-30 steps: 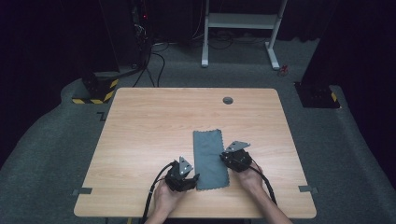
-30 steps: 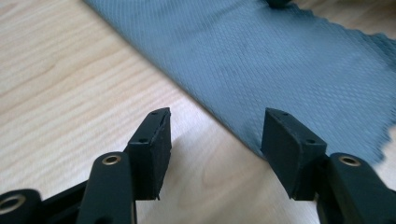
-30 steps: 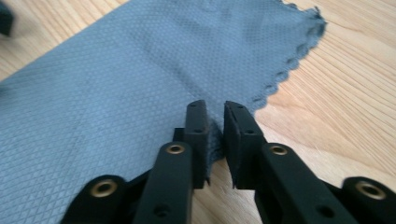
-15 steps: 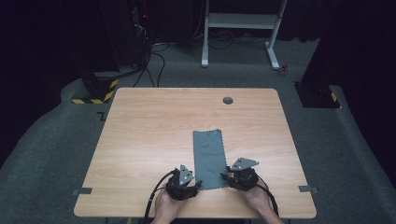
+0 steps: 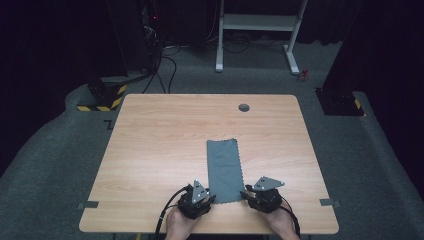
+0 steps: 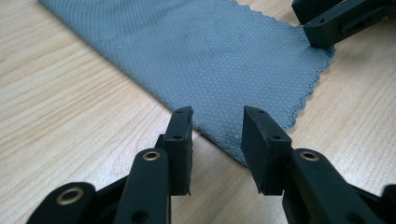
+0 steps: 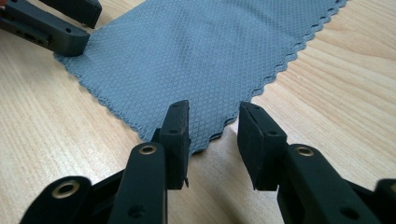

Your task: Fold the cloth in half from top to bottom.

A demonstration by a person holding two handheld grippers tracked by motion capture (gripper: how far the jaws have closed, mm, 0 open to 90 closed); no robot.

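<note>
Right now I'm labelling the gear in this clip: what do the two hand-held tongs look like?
Both are black. The left tongs and right tongs each carry a grey three-cornered plate on top and trail a black cable toward the person. Up close, each has two flat, blocky black jaws on arms with brass-ringed holes. No sleeves are visible.

Flat grey cloth (image 5: 224, 169), near table edge

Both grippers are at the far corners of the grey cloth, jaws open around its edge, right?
Not the far corners. In the high view the left gripper and right gripper sit at the near corners of the grey cloth, jaws open.
</note>
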